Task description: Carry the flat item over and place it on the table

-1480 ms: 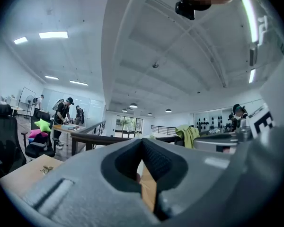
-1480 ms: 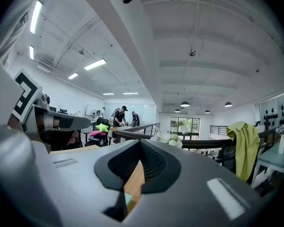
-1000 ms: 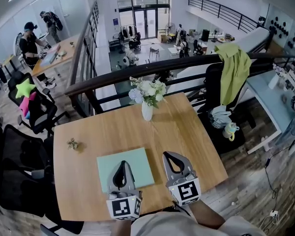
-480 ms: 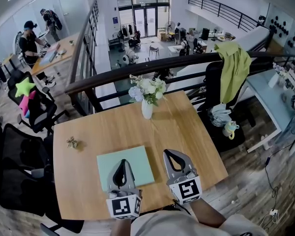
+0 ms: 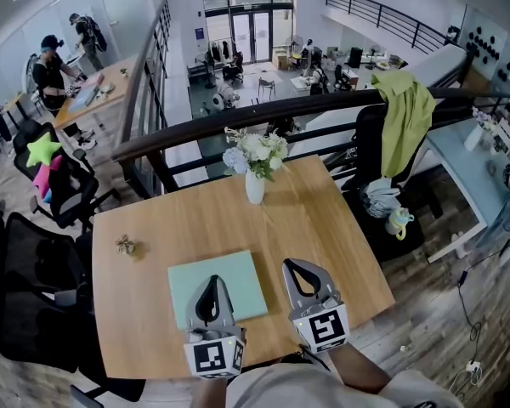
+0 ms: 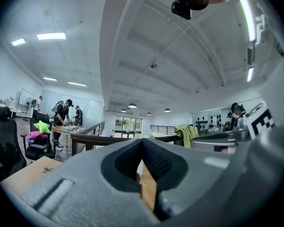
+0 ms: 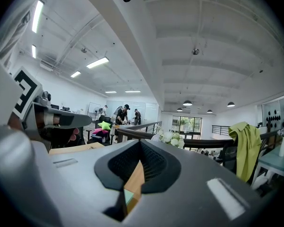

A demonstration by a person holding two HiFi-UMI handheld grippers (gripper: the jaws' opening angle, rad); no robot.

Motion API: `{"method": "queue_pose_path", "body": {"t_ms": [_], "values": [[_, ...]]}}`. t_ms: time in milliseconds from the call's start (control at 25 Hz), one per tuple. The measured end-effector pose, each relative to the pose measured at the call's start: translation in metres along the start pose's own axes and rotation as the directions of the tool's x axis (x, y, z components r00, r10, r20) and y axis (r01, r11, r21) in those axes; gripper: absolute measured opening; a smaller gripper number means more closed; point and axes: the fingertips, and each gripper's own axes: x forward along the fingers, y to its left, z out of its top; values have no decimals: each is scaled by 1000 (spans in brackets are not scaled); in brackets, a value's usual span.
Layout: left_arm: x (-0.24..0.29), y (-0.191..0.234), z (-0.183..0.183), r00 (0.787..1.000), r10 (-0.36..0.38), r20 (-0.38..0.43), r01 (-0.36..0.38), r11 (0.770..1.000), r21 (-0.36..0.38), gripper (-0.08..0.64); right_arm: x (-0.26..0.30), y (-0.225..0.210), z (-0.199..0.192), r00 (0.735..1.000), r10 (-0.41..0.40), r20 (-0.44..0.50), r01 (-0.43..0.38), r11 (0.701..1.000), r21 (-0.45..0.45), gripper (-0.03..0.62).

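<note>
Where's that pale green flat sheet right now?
The pale green sheet lies on the wooden table in the head view, near its front edge, left tongs over it, right tongs beside its right side.

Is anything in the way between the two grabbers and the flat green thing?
Nothing visible is. The left gripper is over the near edge of the flat green sheet, and the right gripper is just beside its right edge, both shut. The flower vase stands farther back.
</note>
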Motion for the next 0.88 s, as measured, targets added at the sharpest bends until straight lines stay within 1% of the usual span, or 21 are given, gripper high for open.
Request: {"method": "queue_pose_path", "body": {"t_ms": [280, 880], "values": [[0, 2, -2, 1000, 3, -3, -3, 1000, -4, 3, 0, 0, -2, 1000, -1, -7, 1, 1000, 8, 9], [3, -4, -8, 1000, -16, -23, 16, 1000, -12, 2, -3, -8, -7, 1000, -13, -25, 13, 1000, 11, 9]]}}
